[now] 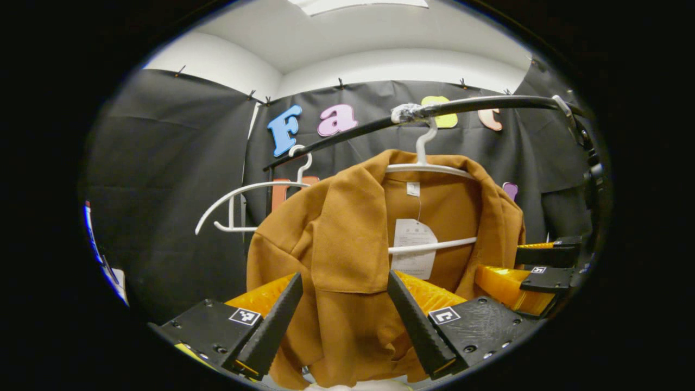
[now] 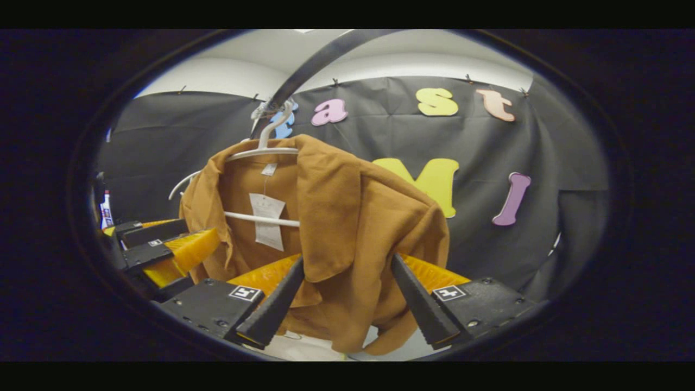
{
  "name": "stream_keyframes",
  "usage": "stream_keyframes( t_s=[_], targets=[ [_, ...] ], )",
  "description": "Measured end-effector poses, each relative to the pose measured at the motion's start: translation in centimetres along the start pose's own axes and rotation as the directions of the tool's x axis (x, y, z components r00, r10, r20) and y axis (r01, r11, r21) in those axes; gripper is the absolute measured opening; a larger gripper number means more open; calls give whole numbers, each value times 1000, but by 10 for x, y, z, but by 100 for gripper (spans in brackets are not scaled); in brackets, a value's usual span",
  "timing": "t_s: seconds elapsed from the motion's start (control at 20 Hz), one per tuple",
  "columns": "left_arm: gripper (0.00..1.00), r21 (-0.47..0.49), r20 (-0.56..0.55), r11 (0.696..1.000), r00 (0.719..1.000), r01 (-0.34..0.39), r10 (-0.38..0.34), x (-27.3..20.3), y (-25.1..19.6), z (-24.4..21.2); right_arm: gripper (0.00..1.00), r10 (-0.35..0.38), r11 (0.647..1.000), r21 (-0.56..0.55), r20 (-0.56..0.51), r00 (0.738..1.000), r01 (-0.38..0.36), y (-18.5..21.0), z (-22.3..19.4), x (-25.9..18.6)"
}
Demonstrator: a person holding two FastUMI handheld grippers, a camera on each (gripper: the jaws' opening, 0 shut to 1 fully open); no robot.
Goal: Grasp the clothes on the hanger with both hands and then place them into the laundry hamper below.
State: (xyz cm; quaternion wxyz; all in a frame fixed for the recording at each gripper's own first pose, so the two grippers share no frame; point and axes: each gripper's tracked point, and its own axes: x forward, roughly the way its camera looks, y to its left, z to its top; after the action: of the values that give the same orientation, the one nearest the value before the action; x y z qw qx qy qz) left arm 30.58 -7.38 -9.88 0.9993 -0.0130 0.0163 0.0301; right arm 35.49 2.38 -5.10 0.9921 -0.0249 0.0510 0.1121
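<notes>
A brown jacket (image 1: 347, 233) hangs on a white hanger (image 1: 429, 168) from a black rail (image 1: 488, 103); a paper tag (image 1: 414, 247) dangles inside its collar. My left gripper (image 1: 345, 282) is open, its fingers standing on either side of the jacket's front panel without pressing it. In the right gripper view the same jacket (image 2: 336, 217) hangs centre-left, and my right gripper (image 2: 347, 266) is open with the jacket's other front panel and sleeve between its spread fingers. The right gripper (image 1: 543, 271) also appears at the right edge of the left gripper view, the left gripper (image 2: 163, 247) at the left edge of the right gripper view.
An empty white hanger (image 1: 244, 201) hangs on the rail to the jacket's left. The rail's upright (image 1: 589, 157) runs down at the far right. A pale surface (image 2: 304, 347) shows beneath the jacket's hem. Black cloth walls close in behind.
</notes>
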Motion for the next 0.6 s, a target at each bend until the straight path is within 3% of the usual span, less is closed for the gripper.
stream_keyframes(
  t_s=[0.15,0.25,0.3,0.6],
  targets=[
    [100,-50,-19,999,1000,16,-17,7,-18,-3,100,16,1000,0,4,1000,-16,9,3,10],
    [92,-55,-3,998,1000,20,-20,0,-27,1,100,20,1000,4,8,1000,-20,8,3,9],
    [100,-49,15,999,1000,21,-20,0,-28,4,100,23,1000,9,5,1000,-23,8,2,9],
    [100,-45,11,998,999,-36,37,22,-14,4,97,-15,1000,6,8,1000,15,4,7,23]
  ],
)
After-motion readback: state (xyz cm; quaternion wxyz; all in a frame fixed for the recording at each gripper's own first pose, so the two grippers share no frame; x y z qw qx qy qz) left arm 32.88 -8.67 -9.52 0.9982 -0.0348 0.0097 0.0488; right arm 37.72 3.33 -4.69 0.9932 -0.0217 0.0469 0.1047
